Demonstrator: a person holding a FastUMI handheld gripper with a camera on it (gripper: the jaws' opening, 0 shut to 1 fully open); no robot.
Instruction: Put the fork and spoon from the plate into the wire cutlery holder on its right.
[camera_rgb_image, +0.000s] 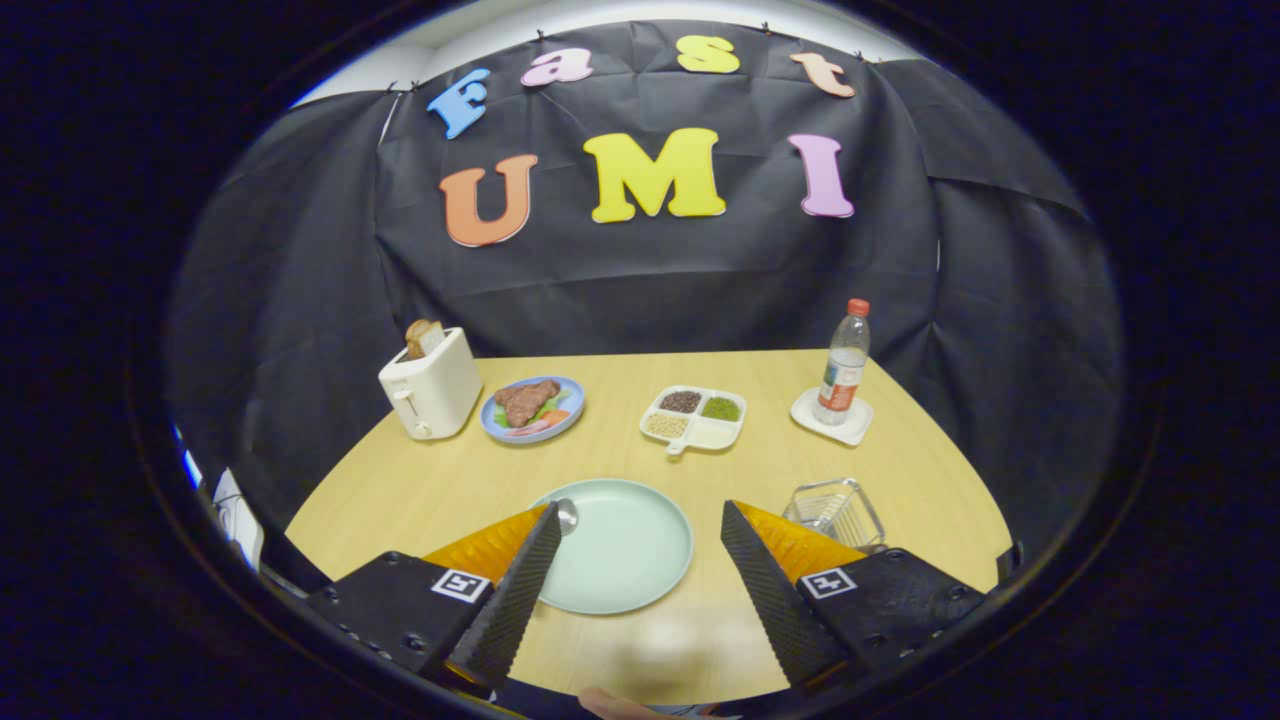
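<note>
A pale green plate (625, 545) lies on the wooden table between and just ahead of my fingers. A spoon's metal bowl (567, 516) rests on the plate's left rim, its handle hidden behind my left finger (520, 590). I cannot make out a fork. The wire cutlery holder (835, 512) stands to the plate's right, just beyond my right finger (765, 580). My gripper (640, 520) hangs above the plate's near side, open wide, with nothing held between the fingers.
Further back stand a white toaster (432, 385) with bread, a blue plate of food (532, 407), a divided white dish of grains (694, 417), and a water bottle (845, 365) on a white coaster. The table's near edge lies below my fingers.
</note>
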